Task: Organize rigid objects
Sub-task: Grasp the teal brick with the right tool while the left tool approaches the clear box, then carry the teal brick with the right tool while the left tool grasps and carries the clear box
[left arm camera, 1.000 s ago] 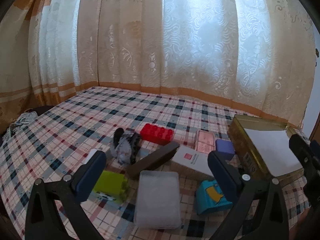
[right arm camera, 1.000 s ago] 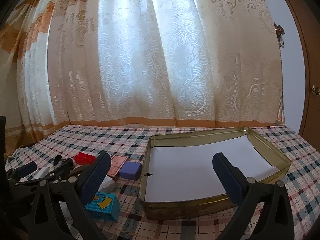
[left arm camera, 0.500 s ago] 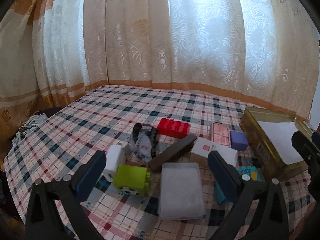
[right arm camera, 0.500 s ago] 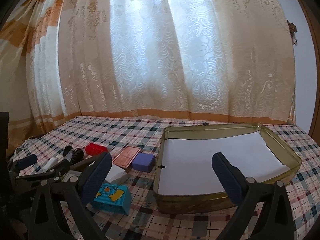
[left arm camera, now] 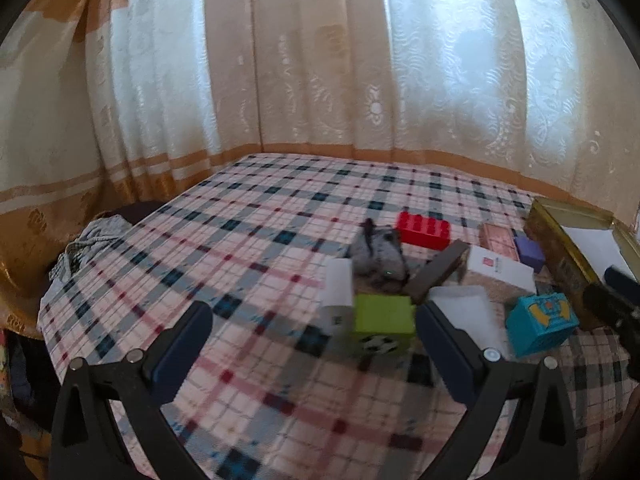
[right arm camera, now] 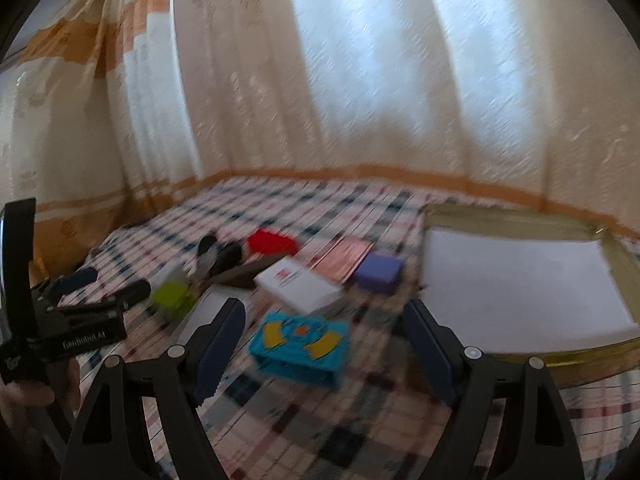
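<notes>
The right gripper [right arm camera: 324, 336] is hanging just above the teal block [right arm camera: 300, 344], its empty jaws just narrowing; the left gripper [left arm camera: 312, 344] is gaping wide beside the green block [left arm camera: 382, 322].

Daylight through curtain [left arm camera: 360, 60], glare at panes; motion blur, worse right view; fisheye edges dark.

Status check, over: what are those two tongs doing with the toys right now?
Both tongs open, nothing held; right tongs have just been closing, teal block ahead. Left tongs near green block. Gold tin holds only white paper. Path clear.
</notes>
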{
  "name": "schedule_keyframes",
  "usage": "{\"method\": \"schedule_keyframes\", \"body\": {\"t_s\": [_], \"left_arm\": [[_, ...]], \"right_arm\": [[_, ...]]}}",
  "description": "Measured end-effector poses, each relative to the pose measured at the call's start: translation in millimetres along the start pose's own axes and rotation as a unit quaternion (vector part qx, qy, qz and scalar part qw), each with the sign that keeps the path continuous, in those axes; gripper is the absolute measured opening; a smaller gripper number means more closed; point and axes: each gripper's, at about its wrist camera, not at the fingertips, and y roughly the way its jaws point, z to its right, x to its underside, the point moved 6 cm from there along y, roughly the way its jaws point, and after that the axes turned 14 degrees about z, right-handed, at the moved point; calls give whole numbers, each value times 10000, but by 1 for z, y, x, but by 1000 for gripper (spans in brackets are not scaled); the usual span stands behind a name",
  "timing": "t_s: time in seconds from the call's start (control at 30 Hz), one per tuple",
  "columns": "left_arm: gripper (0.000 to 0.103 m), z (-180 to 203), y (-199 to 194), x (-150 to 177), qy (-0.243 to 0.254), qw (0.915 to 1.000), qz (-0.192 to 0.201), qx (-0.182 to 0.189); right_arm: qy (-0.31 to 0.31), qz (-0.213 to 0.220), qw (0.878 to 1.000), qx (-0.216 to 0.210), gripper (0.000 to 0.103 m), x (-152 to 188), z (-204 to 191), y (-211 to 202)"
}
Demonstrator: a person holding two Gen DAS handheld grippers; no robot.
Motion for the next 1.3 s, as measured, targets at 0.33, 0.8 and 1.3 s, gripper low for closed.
{"method": "schedule_keyframes", "body": {"t_s": [0.33, 0.8, 1.3], "left_arm": [[103, 8, -3, 16, 198, 9991, -295, 218], [91, 59, -19, 19, 88, 9932, -564, 1012], [63, 103, 20, 37, -112, 9815, -1460, 1232]], "right_arm": [[-19, -1257, 9920, 151, 83, 32, -15, 47], [-297, -543, 9981, -28, 67, 10, -13, 23], [49, 395, 9992, 105, 66, -28, 9, -6]]}}
